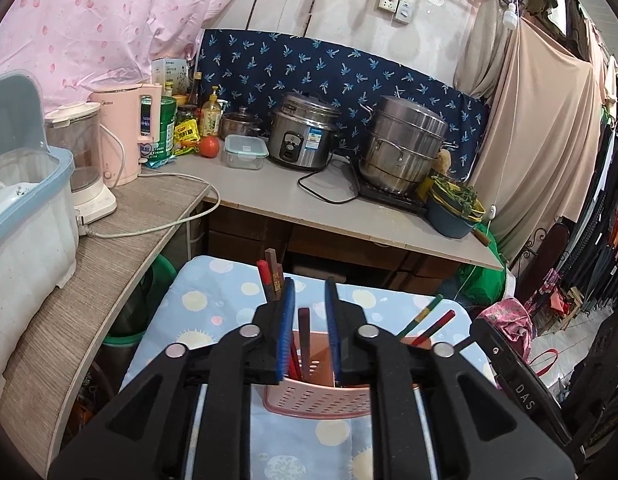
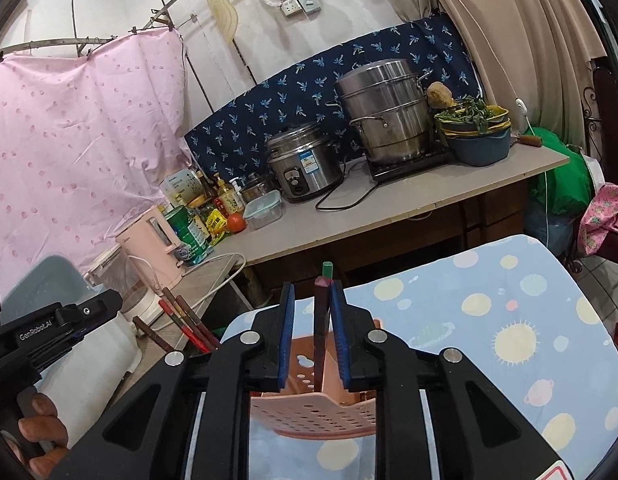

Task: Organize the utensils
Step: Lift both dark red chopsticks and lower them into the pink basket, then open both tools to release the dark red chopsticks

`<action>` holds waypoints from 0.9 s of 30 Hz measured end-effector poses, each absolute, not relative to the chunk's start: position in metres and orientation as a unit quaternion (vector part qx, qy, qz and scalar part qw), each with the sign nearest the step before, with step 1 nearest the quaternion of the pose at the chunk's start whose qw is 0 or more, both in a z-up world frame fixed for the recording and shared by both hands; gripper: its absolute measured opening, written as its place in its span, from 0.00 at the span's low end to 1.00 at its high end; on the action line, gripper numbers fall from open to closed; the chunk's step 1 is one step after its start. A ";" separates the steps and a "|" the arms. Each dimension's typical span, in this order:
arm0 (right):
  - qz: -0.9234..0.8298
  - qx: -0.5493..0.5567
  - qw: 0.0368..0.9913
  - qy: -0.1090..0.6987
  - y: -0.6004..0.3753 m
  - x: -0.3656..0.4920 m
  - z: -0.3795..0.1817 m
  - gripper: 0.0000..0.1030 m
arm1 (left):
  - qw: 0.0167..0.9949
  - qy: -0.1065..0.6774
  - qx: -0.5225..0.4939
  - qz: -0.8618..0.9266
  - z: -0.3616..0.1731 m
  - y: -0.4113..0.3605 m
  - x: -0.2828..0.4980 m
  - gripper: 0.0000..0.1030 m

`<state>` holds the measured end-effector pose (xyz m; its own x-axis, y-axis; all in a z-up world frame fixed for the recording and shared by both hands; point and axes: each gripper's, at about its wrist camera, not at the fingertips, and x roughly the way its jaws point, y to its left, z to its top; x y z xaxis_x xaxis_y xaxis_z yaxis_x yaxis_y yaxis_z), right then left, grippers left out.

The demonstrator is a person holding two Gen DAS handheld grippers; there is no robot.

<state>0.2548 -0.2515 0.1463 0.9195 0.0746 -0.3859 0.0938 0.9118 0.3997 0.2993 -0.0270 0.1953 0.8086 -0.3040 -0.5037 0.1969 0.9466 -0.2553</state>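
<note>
A pink perforated utensil holder (image 1: 317, 398) (image 2: 309, 416) stands on a table with a pale blue dotted cloth (image 1: 213, 304) (image 2: 489, 320). My left gripper (image 1: 309, 292) is open right over the holder. A dark brown chopstick (image 1: 303, 334) stands in the holder between its blue pads, with a gap on each side. Red and brown chopsticks (image 1: 271, 276) rise behind its left finger. My right gripper (image 2: 312, 292) is also open over the holder. A maroon chopstick (image 2: 319, 320) and a green-tipped one (image 2: 327, 270) stand loose between its pads. Several more chopsticks (image 2: 181, 318) lean out to the left.
A grey counter (image 1: 309, 208) behind the table carries a rice cooker (image 1: 303, 136), a steel steamer pot (image 1: 403, 144), a pink kettle (image 1: 129, 132) and a basin of greens (image 1: 455, 208). A blue-rimmed bin (image 1: 25, 208) stands at the left. A person's hand (image 2: 41, 424) holds the left gripper's handle.
</note>
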 end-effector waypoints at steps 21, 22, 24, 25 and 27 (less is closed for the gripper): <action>0.002 0.209 0.958 0.199 -0.246 0.229 0.149 0.22 | 0.944 0.283 -0.096 -0.141 0.194 -0.027 0.281 0.32; 0.003 0.209 0.957 0.200 -0.245 0.227 0.148 0.22 | 0.943 0.284 -0.096 -0.142 0.194 -0.027 0.280 0.32; 0.003 0.207 0.957 0.203 -0.244 0.223 0.145 0.22 | 0.943 0.287 -0.095 -0.143 0.192 -0.026 0.276 0.32; 0.003 0.207 0.957 0.205 -0.243 0.221 0.143 0.22 | 0.942 0.288 -0.094 -0.144 0.191 -0.026 0.275 0.32; 0.005 0.208 0.955 0.210 -0.241 0.218 0.139 0.22 | 0.941 0.292 -0.093 -0.145 0.189 -0.026 0.272 0.32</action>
<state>0.2176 -0.2413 0.1390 0.9116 0.0973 -0.3994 0.0771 0.9138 0.3988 0.2717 -0.0260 0.1885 0.7868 -0.3276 -0.5231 0.2184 0.9405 -0.2604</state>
